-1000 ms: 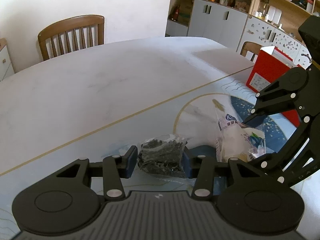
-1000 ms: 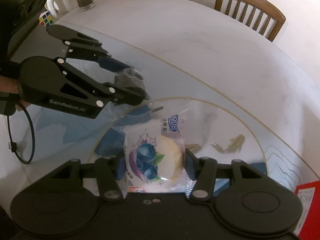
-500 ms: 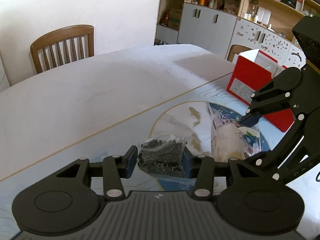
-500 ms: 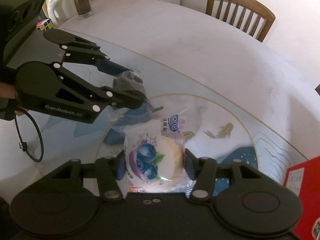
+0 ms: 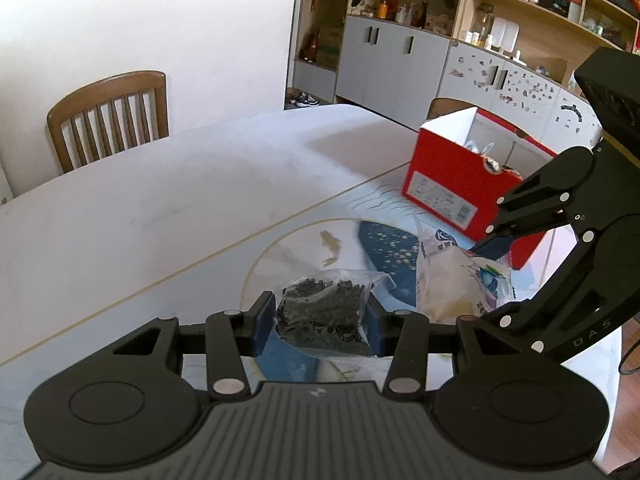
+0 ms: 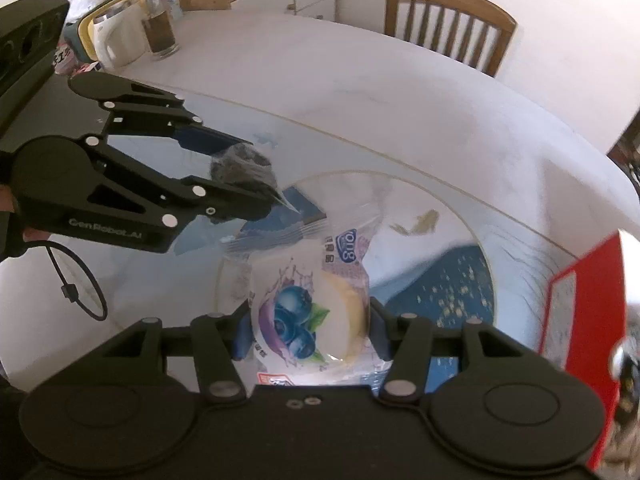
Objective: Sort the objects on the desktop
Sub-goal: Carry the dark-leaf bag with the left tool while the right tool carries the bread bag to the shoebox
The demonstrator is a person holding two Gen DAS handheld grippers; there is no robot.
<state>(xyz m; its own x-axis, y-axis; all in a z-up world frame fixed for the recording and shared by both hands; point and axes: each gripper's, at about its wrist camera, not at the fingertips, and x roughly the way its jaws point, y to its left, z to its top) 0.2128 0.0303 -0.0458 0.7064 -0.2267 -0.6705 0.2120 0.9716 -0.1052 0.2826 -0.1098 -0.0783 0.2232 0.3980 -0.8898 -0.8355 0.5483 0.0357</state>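
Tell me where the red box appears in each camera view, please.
Left wrist view: the red box stands right of centre, beyond the right gripper.
Right wrist view: it is cut off by the right edge.
Shared landmark: the blueberry bun packet.

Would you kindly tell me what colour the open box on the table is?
The open box is red outside and white inside, clearest in the left wrist view.

red box (image 6: 576, 320): blurred, cut by right edge, contents unreadable | bun packet (image 6: 308, 312): lower end hidden behind right claw body | dark-granule bag (image 5: 324, 312): bottom hidden | shelf items (image 5: 496, 32): too small
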